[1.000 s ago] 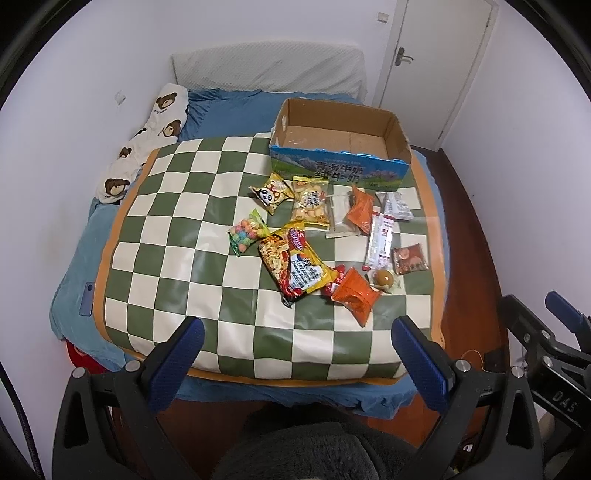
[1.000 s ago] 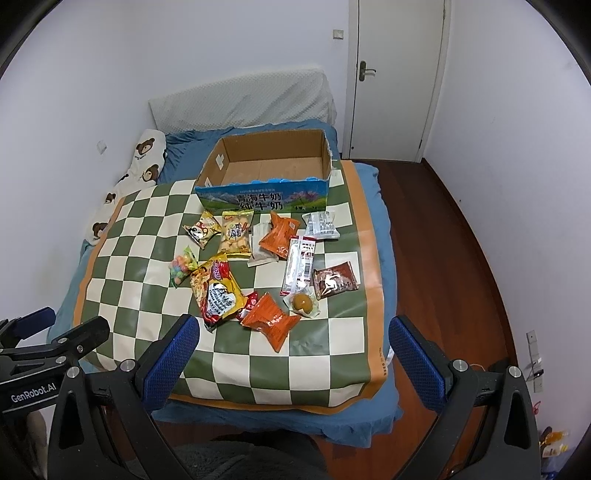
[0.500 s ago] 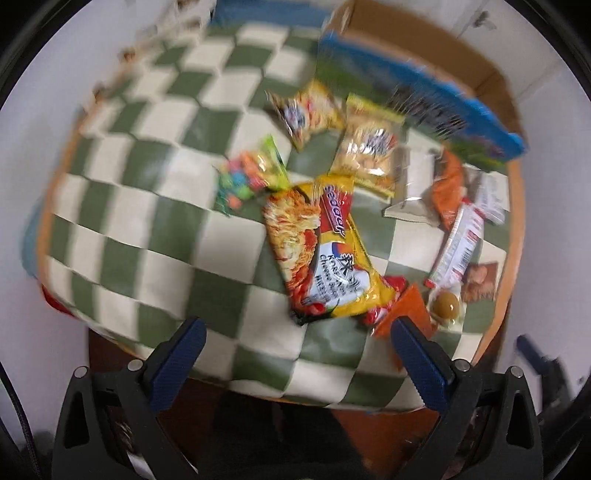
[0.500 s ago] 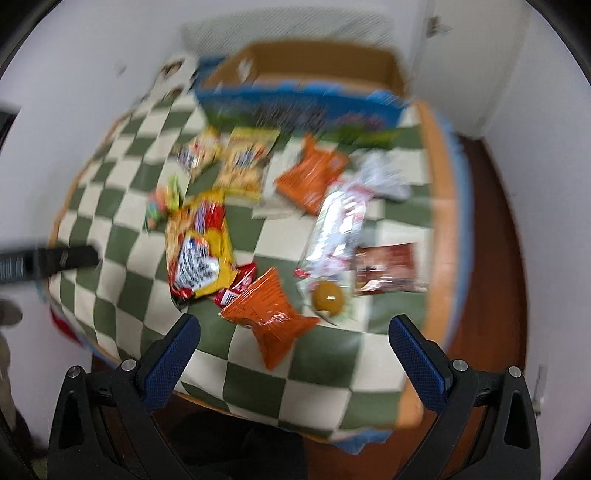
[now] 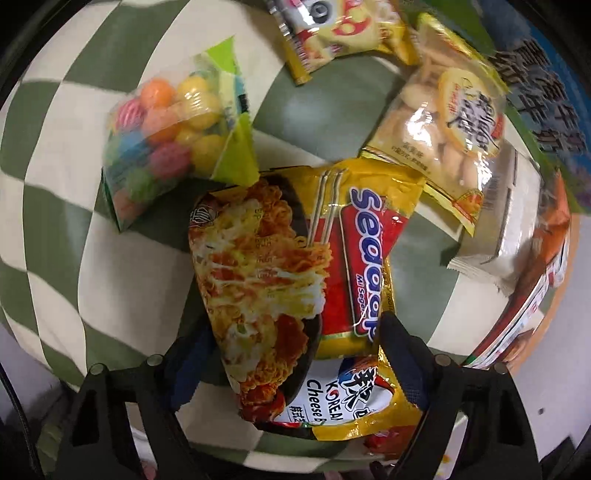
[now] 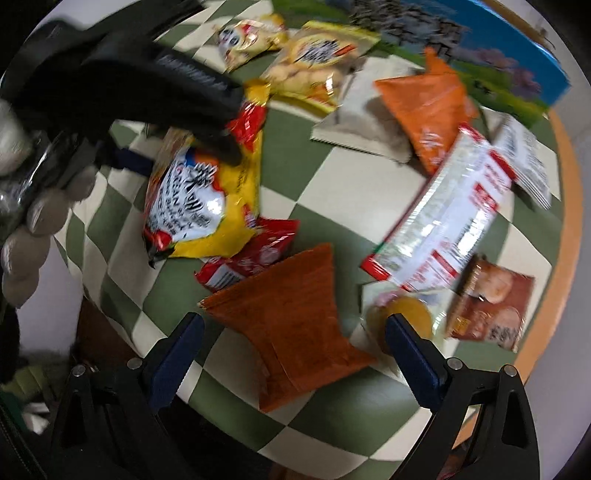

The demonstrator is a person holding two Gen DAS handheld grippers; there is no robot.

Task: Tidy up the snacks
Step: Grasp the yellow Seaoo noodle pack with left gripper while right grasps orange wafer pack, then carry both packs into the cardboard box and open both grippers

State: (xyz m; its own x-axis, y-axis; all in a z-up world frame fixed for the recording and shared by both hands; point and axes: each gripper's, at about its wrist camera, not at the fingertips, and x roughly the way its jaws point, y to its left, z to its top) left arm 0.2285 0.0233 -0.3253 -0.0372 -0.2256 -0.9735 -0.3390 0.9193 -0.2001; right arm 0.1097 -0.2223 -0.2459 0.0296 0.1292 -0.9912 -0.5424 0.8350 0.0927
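Nearest in the left wrist view: left gripper [image 5: 297, 360], jaws parted, one finger on each side of the near end of the noodle packet [image 5: 280, 280], right finger touching its edge, no firm pinch visible. Flat beneath, the checked cloth [image 5: 48, 192]. Just beyond the packet's far left corner, a candy bag [image 5: 173, 129] of coloured balls; at its far right corner, a yellow biscuit bag [image 5: 443, 122]; farther still, a panda snack bag [image 5: 343, 29] and the blue box [image 5: 546, 92]. Nearest in the blurred right wrist view: right gripper [image 6: 295, 352], jaws wide apart, straddling the orange packet [image 6: 291, 314] without touching it. Beside the right finger, a round yellow sweet [image 6: 402, 317]; beyond, a small red packet [image 6: 251, 258], a brown packet [image 6: 491, 306] and a long white-and-red packet [image 6: 443, 214].
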